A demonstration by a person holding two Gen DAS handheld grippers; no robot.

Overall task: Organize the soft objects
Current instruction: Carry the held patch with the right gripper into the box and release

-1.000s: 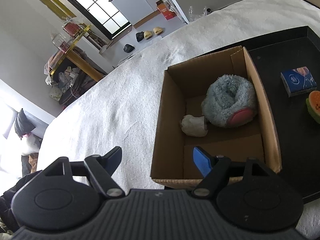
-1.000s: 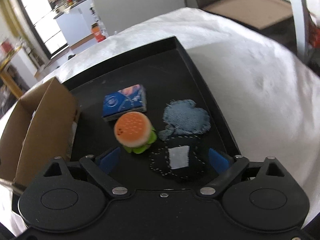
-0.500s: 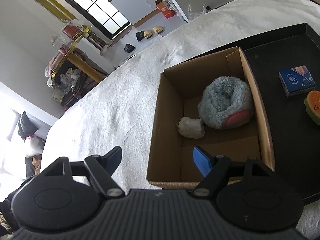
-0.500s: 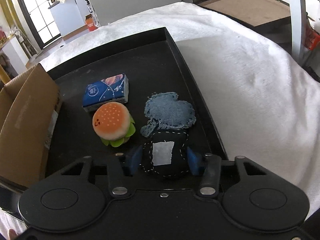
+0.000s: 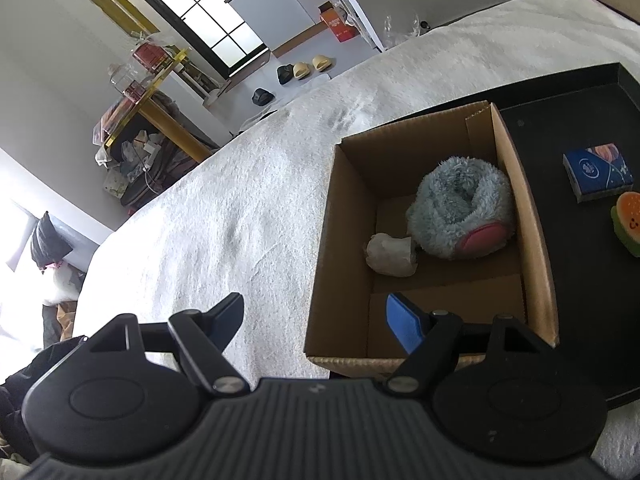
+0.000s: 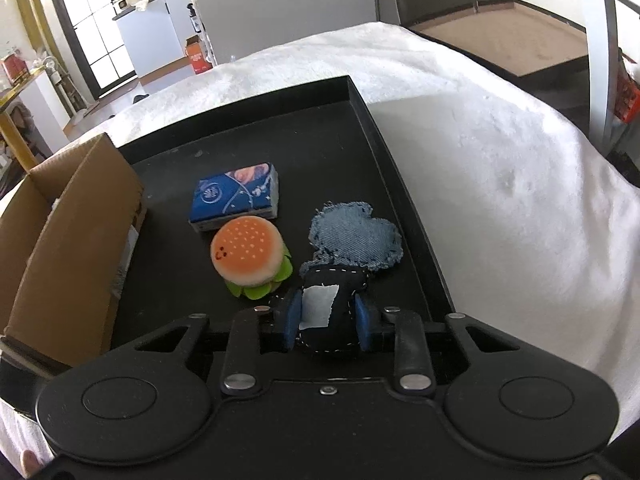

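At the lower centre of the right wrist view, one dark pouch (image 6: 329, 312) with a white patch is squeezed between the fingers of the right gripper (image 6: 328, 320), its long axis pointing up the frame. On the black tray (image 6: 248, 128), one denim patch (image 6: 356, 240), one burger toy (image 6: 248, 256) and one tissue pack (image 6: 236, 196) are seen. The left gripper (image 5: 316, 316) is held wide open and empty, low in its frame, beside one cardboard box (image 5: 344, 248) containing two soft things.
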